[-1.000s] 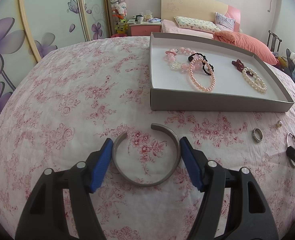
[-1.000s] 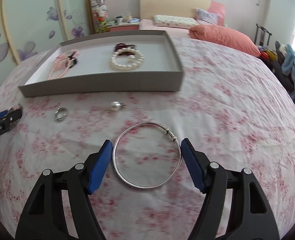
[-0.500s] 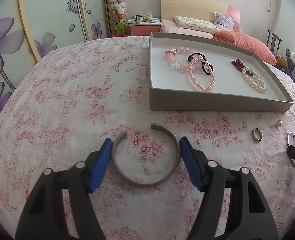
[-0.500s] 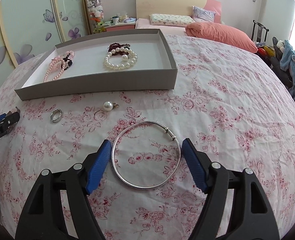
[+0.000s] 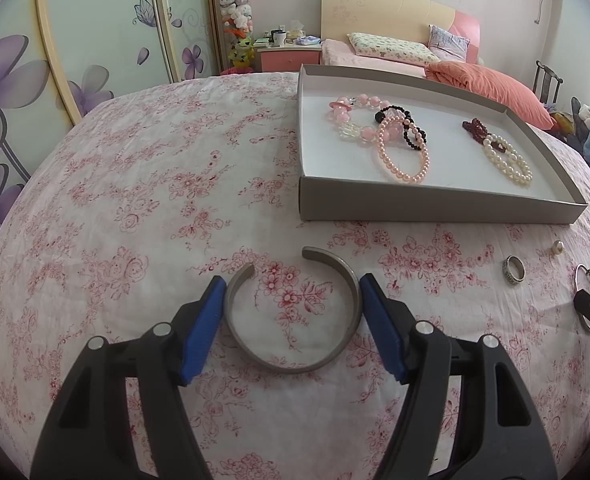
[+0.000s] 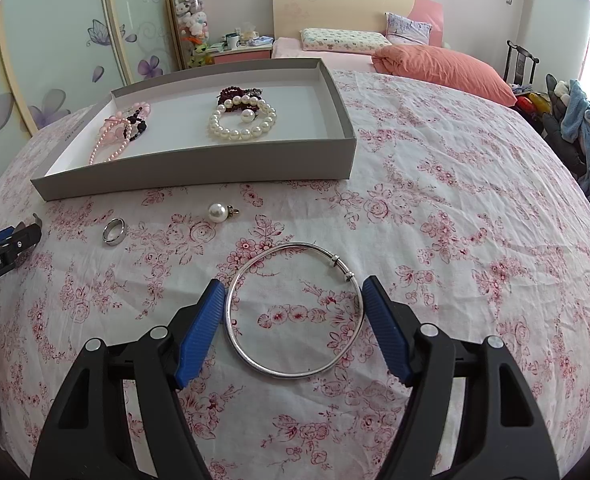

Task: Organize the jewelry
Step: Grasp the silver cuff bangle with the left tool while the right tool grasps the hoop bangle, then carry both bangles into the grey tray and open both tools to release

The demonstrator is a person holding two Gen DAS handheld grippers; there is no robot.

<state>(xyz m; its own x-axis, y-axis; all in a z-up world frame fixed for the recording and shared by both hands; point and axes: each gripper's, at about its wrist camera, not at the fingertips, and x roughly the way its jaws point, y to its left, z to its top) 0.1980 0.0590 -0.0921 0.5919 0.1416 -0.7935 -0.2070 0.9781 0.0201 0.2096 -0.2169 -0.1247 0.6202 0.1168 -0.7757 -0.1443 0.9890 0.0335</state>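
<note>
Bracketing a grey open cuff on the floral-covered counter, the left hand-held gripper stands apart, pads just beside its sides. The right hand-held gripper likewise stands apart around a thin silver bangle. Both pieces look light, stiff and slippery; I judge a squeeze across the widest span safest, the cuff possibly flexing at its gap. Against the earlier frames, both hoops lie as before; the right view has steadied, with the tray nearer.
</note>
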